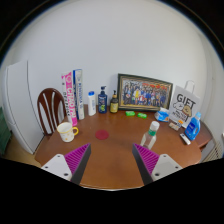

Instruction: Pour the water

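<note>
Gripper (112, 160) open — bottle (154, 133), perhaps capped, just ahead.

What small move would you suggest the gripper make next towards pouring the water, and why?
Probably advance toward the water bottle. The gripper is open and holds nothing, and the bottle stands upright on the table, beyond the right finger, not yet between the pads.
</note>
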